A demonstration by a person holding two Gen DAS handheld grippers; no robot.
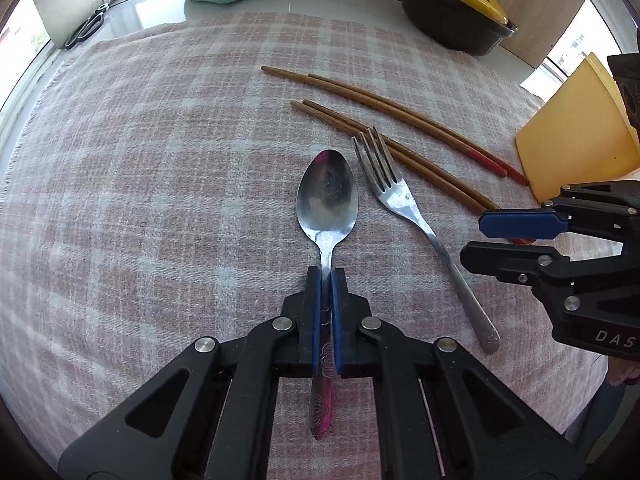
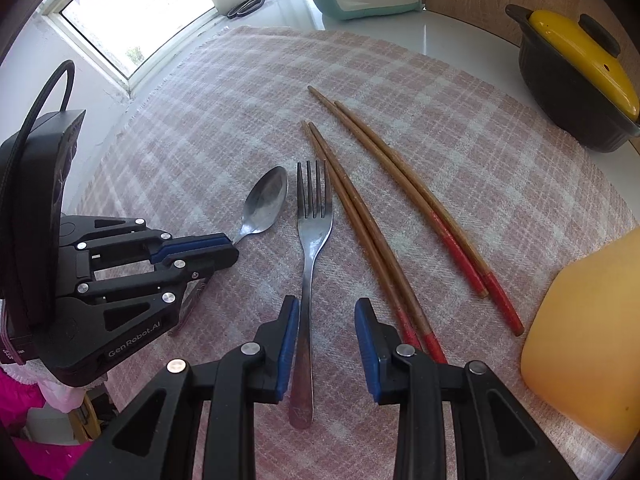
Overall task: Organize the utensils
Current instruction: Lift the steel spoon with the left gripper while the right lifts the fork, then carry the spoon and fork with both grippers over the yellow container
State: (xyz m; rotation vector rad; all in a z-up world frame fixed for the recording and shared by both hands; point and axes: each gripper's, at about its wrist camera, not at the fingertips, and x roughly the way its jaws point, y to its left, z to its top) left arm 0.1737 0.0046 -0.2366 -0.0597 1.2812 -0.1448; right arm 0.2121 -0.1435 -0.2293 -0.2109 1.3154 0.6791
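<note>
Hidden: spoon point(image 1: 327, 196) handle partly covered by left gripper point(image 1: 326, 276), clamped on it | Spoon: silver, bowl up, on pink checked cloth point(image 1: 160, 160), beside fork point(image 2: 313, 240) | Right gripper point(image 2: 327, 312): jaws apart, straddling fork handle, not pressing | Chopsticks point(image 2: 384, 216): two pairs, red ends partly behind right gripper.

On the cloth point(image 2: 192, 128) that covers the worktop point(image 2: 400, 28), the spoon point(image 2: 266, 202) lies left of the fork point(image 2: 314, 220). Two pairs of chopsticks point(image 2: 404, 188) lie right of the fork (one nearer pair touching its tines). Behind them stands a lidded pot point(image 2: 576, 92).
</note>
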